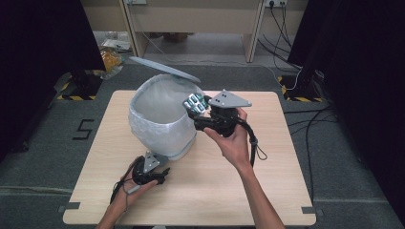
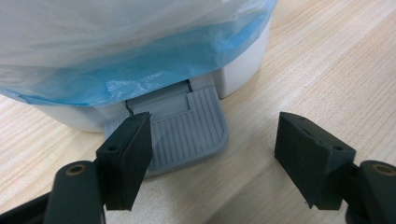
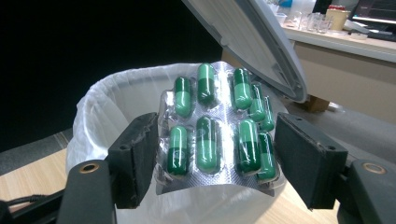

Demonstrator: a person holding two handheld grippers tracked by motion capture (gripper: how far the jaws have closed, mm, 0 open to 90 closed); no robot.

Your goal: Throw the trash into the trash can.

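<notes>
A white pedal bin (image 1: 160, 119) with a pale liner stands on the wooden table (image 1: 286, 191), its grey lid (image 1: 165, 69) raised. My left gripper (image 2: 215, 154) is low at the bin's foot (image 1: 160, 176), shut with nothing held; one jaw rests on the ribbed grey pedal (image 2: 191, 126). My right gripper (image 3: 215, 149) is shut on a silver blister pack of green capsules (image 3: 217, 130). It holds the pack upright by its two side edges, at the bin's right rim (image 1: 195, 102), under the raised lid (image 3: 252, 42).
The liner (image 2: 140, 60) hangs over the bin's wall down to the pedal hinge. A cable (image 1: 255, 143) loops from the right gripper over the table. Behind the table are a wooden desk (image 1: 200, 19) and floor cables (image 1: 296, 62).
</notes>
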